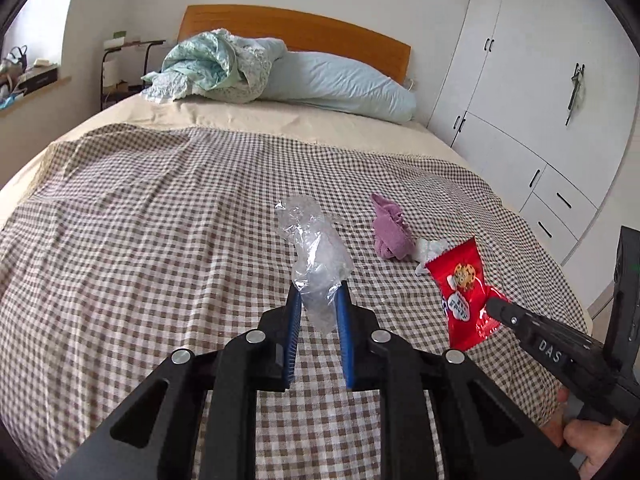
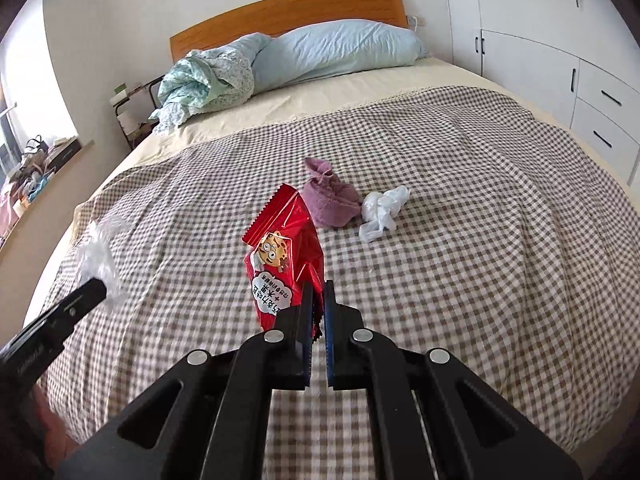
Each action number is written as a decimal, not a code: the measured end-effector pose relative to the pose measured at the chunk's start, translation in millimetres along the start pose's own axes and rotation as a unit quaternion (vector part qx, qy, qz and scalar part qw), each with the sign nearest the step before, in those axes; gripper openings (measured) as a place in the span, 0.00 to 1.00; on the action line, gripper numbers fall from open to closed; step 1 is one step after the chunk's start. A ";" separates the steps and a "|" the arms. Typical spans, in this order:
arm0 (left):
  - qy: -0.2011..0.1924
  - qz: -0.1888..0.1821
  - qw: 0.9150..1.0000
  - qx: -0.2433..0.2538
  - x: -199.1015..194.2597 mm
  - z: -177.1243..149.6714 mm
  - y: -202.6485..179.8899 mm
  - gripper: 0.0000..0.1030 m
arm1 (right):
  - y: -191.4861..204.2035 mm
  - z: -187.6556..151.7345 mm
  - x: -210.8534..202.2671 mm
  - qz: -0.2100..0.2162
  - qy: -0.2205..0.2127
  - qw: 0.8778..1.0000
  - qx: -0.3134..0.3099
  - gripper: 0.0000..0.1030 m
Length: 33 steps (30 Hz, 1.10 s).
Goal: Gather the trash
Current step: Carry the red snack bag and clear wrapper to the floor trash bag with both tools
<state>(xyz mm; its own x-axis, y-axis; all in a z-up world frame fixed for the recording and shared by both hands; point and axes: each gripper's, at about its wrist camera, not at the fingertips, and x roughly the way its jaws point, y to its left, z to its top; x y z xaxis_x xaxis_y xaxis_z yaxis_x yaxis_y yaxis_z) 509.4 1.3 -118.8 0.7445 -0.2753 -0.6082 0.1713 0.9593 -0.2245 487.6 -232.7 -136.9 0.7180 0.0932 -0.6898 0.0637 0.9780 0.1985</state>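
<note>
Above the brown-and-white checked bedspread [image 1: 160, 208], your left gripper [image 1: 319, 292] is clamped on a crumpled clear plastic film wrapper [image 1: 316, 256], which stands up from between the blue pads and is lifted off the bed. In the left wrist view, your right gripper [image 1: 496, 306] comes in from 4 o'clock, and its tip meets the lower edge of a shiny red cookie snack packet [image 1: 464, 292].

From the right wrist view, your right gripper [image 2: 319, 292] has its jaws pinched on that red cookie snack packet [image 2: 284, 256], gripping it at its lower right corner; the packet rises toward 11 o'clock, printed face toward the camera, clear of the bedspread [image 2: 480, 240]. Your left gripper [image 2: 90, 294] shows at 9 o'clock with the clear film wrapper [image 2: 98, 252] sticking up from its tip.

Two things lie on the bedspread beyond the packet: a bunched purple fleece cloth [image 2: 330, 196] at about 12 o'clock, and a wadded white plastic bag [image 2: 382, 208] touching its right side at 1 o'clock. In the left wrist view, the purple cloth [image 1: 390, 230] sits at 1 o'clock from the left gripper, with the white bag [image 1: 430, 250] partly hidden behind the top of the packet.

At the head of the bed, a long light-blue pillow [image 2: 340, 50] lies against a wooden headboard [image 2: 280, 16], with a rumpled mint-green quilt [image 2: 200, 84] at its left end.
</note>
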 end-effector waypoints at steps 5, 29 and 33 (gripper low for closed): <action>-0.002 -0.005 1.000 0.017 -28.8 -28.3 -6.2 0.15 | -24.9 -18.1 -54.6 -0.025 -0.017 0.999 -0.014 0.05; 0.179 -0.268 0.917 0.235 -100.0 -192.0 -313.6 0.15 | -312.2 -289.2 -204.4 -0.279 0.151 0.948 0.002 0.05; 0.227 -0.270 0.892 0.282 -84.1 -232.2 -363.3 0.15 | -352.3 -366.9 -175.2 -0.284 0.208 0.935 0.050 0.05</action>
<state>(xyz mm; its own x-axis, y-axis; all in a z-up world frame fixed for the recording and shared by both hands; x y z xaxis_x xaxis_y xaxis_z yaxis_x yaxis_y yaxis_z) 234.7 -338.7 -162.9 0.1393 -0.5807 -0.8021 0.8187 0.5233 -0.2366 85.0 -525.1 -341.4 0.2183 -0.3515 -0.9104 0.4319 0.8713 -0.2328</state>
